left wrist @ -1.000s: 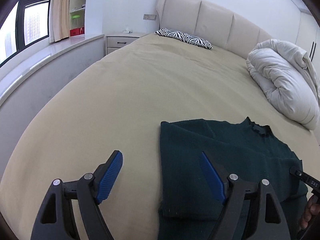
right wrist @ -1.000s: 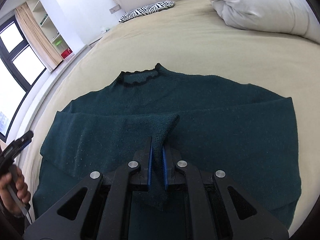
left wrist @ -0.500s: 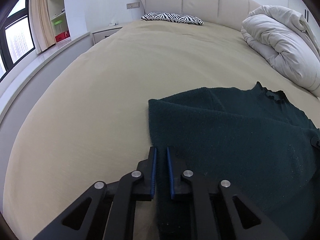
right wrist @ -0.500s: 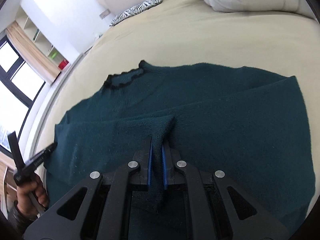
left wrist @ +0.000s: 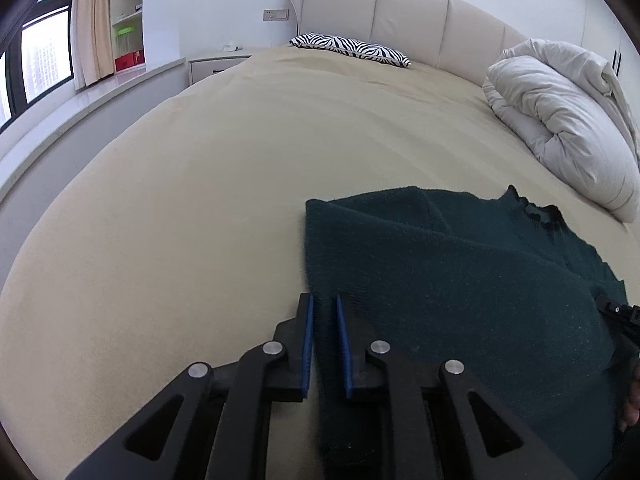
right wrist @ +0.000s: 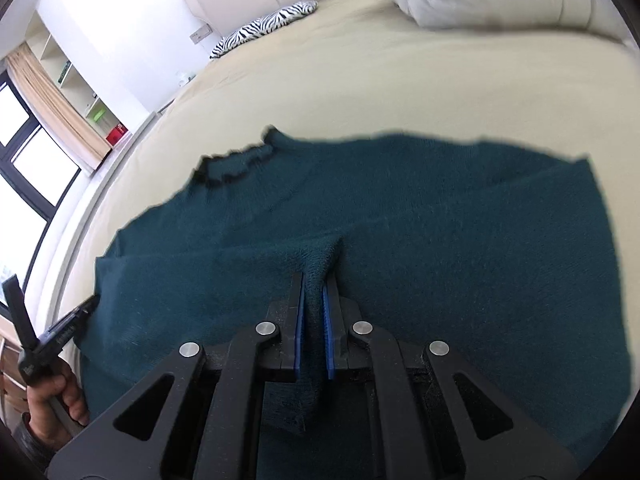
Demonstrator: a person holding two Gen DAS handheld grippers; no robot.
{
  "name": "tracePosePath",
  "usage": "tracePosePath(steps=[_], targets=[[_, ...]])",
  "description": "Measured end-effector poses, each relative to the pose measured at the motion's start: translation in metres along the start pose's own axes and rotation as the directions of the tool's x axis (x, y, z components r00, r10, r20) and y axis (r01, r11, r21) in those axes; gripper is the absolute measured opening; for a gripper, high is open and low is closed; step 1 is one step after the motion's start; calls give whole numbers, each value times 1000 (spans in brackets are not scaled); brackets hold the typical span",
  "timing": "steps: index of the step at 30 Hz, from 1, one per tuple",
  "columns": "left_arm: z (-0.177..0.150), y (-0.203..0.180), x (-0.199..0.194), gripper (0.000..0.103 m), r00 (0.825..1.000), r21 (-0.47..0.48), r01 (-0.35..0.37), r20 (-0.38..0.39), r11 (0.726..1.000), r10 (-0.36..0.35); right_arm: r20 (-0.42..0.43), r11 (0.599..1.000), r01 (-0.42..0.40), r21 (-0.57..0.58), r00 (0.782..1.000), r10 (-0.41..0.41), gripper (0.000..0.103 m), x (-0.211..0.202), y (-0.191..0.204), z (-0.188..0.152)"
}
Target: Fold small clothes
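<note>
Bright daylight from the window [left wrist: 44, 60]; fisheye edges bend, right wrist view slightly motion-blurred.

A wide bed [left wrist: 240, 184] covered by a smooth beige sheet is seen, backed by a cream padded headboard [left wrist: 400, 8]. A dark green knitted sweater [left wrist: 460, 280] is spread flat on the near part. A zebra-striped pillow [left wrist: 348, 49] is laid by the headboard, and a bundled white duvet [left wrist: 560, 120] is heaped to the right.
</note>
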State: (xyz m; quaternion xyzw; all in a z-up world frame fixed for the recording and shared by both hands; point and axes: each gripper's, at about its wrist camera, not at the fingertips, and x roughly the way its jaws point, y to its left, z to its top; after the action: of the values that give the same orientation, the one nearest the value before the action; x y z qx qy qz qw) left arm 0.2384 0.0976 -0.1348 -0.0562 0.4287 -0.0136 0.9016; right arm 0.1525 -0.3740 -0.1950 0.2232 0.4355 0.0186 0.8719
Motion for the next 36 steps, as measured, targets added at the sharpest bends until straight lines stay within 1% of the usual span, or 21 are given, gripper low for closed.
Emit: tracePosePath(steps=[1, 3, 6, 8, 9, 11, 13, 15, 16, 17, 18, 19, 22, 25, 26, 29, 31, 32, 33, 35, 36], targets=[[1, 4, -2, 17, 1000, -25, 17, -5, 1000, -17, 1, 1000, -18, 18, 1000, 18, 6, -1, -3, 1], [3, 12, -10, 22, 1000, -77, 29, -2, 997, -29, 3, 999, -25, 21, 1000, 24, 7, -5, 0, 2], [2, 16, -27, 22, 999, -120, 34, 26, 992, -31, 14, 1000, -18, 13, 1000, 18, 11, -17, 8, 4], [-1, 7, -38, 22, 998, -88, 32, 48, 996, -27, 38, 999, -14, 32, 999, 13, 11, -29, 9, 6], [-6, -2, -42, 22, 999, -46, 15, 46, 999, -13, 48, 999, -21, 43, 999, 19, 11, -37, 9, 7], [-14, -14, -40, 22, 999, 14, -17, 30, 1000, 16, 70, 998, -52, 45, 996, 49, 12, -48, 13, 7], [-24, -21, -31, 23, 998, 67, -66, -1, 996, 66, 71, 999, -54, 10, 996, 53, 12, -53, 22, 1], [-27, -21, -25, 26, 996, 79, -86, -16, 993, 87, 35, 999, -28, -40, 999, 30, 12, -46, 30, -10], [-26, -22, -24, 26, 995, 91, -93, -18, 991, 95, 0, 998, 1, -63, 1000, -1, 11, -37, 32, -17], [-27, -24, -25, 28, 994, 112, -104, -13, 988, 106, -37, 997, 25, -71, 999, -27, 11, -27, 30, -20], [-28, -26, -25, 28, 993, 133, -116, -5, 984, 117, -58, 998, 26, -65, 998, -29, 10, -18, 26, -26], [-30, -26, -26, 28, 993, 146, -119, 0, 982, 120, -14, 998, 0, -58, 1000, -1, 10, -22, 21, -29], [-26, -21, -35, 29, 993, 121, -117, 4, 986, 117, -6, 1000, -19, -9, 1000, 18, 9, -28, 12, -26], [-11, -30, -57, 29, 986, 142, -150, 98, 979, 137, 24, 998, 58, -20, 998, -57, 14, -41, 16, -24], [-6, -35, -60, 29, 985, 155, -145, 121, 977, 127, 42, 999, 47, -17, 998, -46, 14, -48, 17, -24], [13, -52, -40, 29, 985, 209, -150, 119, 966, 127, 83, 999, -49, -8, 995, 50, 14, -63, 23, -22], [19, -60, -9, 29, 982, 254, -182, 87, 950, 165, 86, 996, -87, -35, 992, 90, 14, -60, 34, -19], [20, -59, 7, 29, 982, 263, -190, 50, 946, 183, 77, 994, -93, -53, 992, 97, 15, -55, 41, -18], [19, -53, 25, 30, 984, 244, -171, -2, 954, 177, 65, 994, -82, -69, 994, 87, 17, -47, 45, -17], [20, -47, 26, 30, 988, 216, -149, 6, 965, 152, 28, 996, -62, -64, 998, 63, 29, -28, 41, -17], [21, -47, 24, 30, 989, 224, -146, 7, 964, 148, -13, 998, -45, -34, 999, 44, 29, -12, 31, -18]])
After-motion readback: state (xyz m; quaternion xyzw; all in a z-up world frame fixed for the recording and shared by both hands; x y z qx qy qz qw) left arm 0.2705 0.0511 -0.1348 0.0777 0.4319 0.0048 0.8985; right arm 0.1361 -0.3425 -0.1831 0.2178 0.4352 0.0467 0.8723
